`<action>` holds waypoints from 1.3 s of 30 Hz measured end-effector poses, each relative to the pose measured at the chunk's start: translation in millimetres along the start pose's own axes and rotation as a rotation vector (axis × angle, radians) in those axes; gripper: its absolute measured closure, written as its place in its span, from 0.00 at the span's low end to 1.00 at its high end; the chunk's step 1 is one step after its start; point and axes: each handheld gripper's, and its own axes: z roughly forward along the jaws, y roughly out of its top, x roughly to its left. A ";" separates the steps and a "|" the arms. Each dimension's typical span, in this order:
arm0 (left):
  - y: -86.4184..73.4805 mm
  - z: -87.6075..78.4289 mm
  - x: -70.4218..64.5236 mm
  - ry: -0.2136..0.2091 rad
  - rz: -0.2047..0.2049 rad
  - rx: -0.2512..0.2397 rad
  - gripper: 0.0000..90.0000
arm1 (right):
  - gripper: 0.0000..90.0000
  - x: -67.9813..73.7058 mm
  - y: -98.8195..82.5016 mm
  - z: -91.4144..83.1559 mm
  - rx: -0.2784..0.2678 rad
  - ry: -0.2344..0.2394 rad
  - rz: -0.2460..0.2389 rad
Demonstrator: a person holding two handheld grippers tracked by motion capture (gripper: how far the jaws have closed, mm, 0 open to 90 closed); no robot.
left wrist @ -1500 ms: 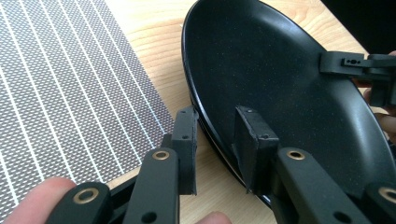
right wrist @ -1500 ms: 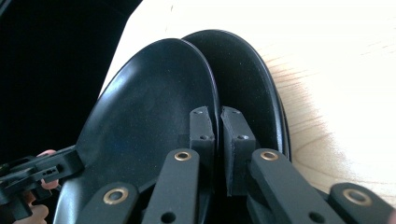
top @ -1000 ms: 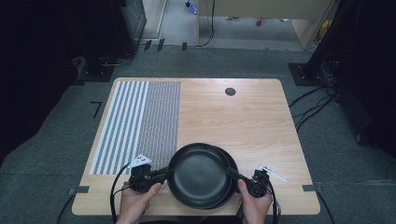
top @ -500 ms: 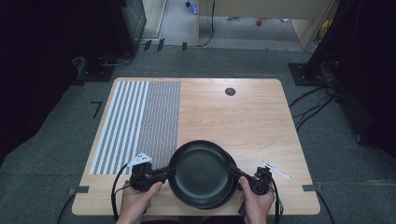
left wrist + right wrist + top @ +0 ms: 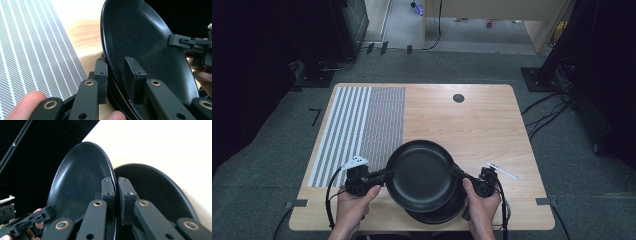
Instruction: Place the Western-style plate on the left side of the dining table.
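Top plate (image 5: 421, 174): black, round, lower centre of the high view, lifted and tilted above a second black plate (image 5: 439, 212) that lies on the tabletop (image 5: 472, 125) near its front edge. The lower plate peeks out at the bottom right of the top one.

Left gripper (image 5: 377, 176): at the top plate's left rim. In the left gripper view its fingers (image 5: 132, 75) are clamped on the rim, one pad inside the dish, the other behind it. My read: the grip is shallow, on the rim alone.

Right gripper (image 5: 460, 175): at the right rim. In the right gripper view the fingers (image 5: 108, 192) pinch the top plate (image 5: 80, 187) edge between them, nearly closed; the lower plate (image 5: 155, 192) sits just beyond, untouched by the pads as far as I can see.

Surroundings: striped mat (image 5: 359, 132) on the left half of the tabletop, left gripper just past its lower right corner. A white pen (image 5: 502, 171) lies right of the right gripper. Dark round hole (image 5: 458, 98) in the upper right of the tabletop.

Risks, as I judge them:
- Glossy rim, thin bite on both sides: if either hand relaxes or the two move out of step, the plate could pivot and slip.
- A drop would land it on the lower plate; chipping likely.
- Squeezing the hands together could pop the plate out of one grip.
- Swinging right could sweep the pen off the table.
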 end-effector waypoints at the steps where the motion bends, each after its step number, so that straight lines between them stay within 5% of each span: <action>1: 2.0 -1.7 1.5 0.001 -0.002 -0.008 0.82 | 0.95 4.9 3.4 4.5 0.005 0.003 -0.005; 25: 34.3 -32.4 53.9 0.060 -0.096 -0.111 0.82 | 0.95 65.0 38.1 73.9 0.065 0.006 -0.105; 39: 42.5 -43.6 99.6 0.115 -0.191 -0.162 0.82 | 0.95 93.9 52.2 137.2 0.133 -0.015 -0.164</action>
